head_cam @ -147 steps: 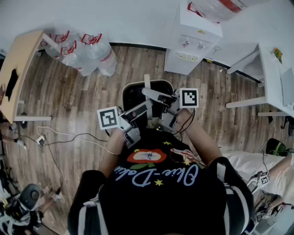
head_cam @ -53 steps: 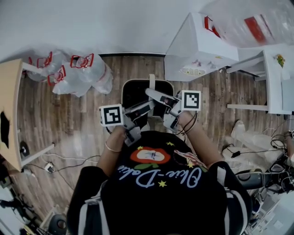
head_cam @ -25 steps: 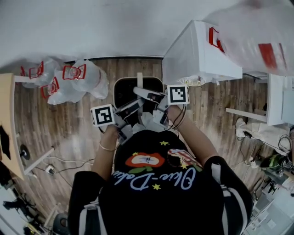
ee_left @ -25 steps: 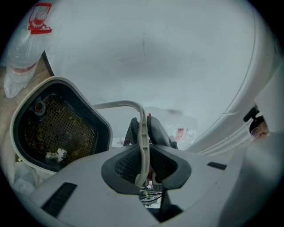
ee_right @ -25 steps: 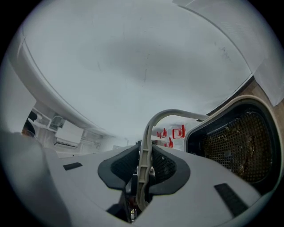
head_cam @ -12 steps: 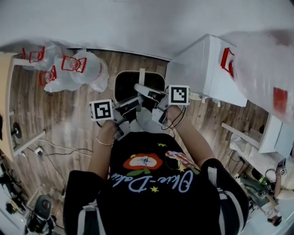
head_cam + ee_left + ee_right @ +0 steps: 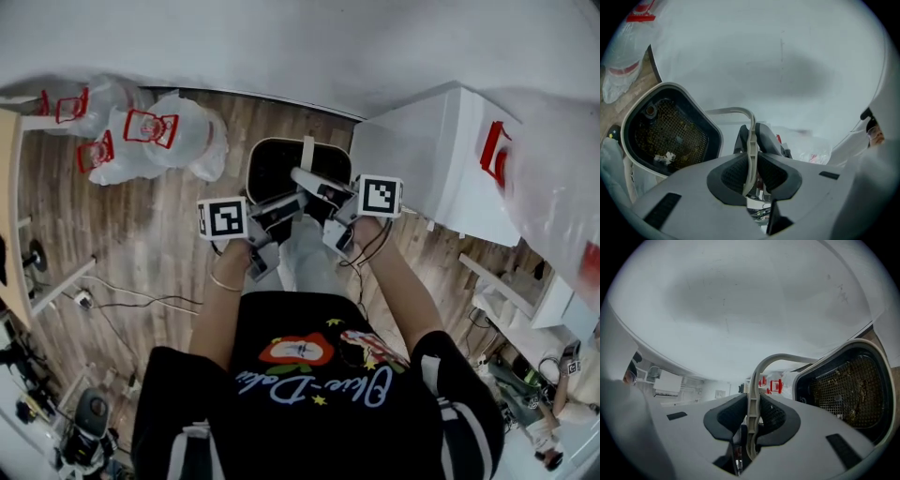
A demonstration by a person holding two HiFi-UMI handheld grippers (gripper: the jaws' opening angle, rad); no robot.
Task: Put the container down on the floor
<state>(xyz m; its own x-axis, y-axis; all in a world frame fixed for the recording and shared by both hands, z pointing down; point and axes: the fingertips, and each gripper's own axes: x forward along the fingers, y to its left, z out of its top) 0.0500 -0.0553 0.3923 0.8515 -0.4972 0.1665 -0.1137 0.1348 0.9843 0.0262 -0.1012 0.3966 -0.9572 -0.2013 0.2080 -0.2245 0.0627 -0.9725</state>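
Note:
The container (image 7: 281,167) is a black bin with a white rim and a mesh bottom. It hangs over the wooden floor by its pale curved handle (image 7: 307,150). In the left gripper view the handle (image 7: 751,136) runs between the pads of my left gripper (image 7: 750,173), which is shut on it, and the bin (image 7: 665,136) hangs to the left. In the right gripper view my right gripper (image 7: 752,420) is shut on the same handle (image 7: 754,394), with the bin (image 7: 843,390) to the right. Seen from the head, the left gripper (image 7: 281,208) and right gripper (image 7: 314,183) meet over the bin.
A white cabinet (image 7: 422,159) stands close on the right, under a white bag with red print (image 7: 553,169). Clear plastic bags with red marks (image 7: 159,131) lie by the wall at the left. A wooden table (image 7: 9,234) and floor cables (image 7: 122,300) are further left.
Both grippers keep their hold on the handle. The person has shifted, so the white cabinet now looms larger on the right and the container sits nearer the wall.

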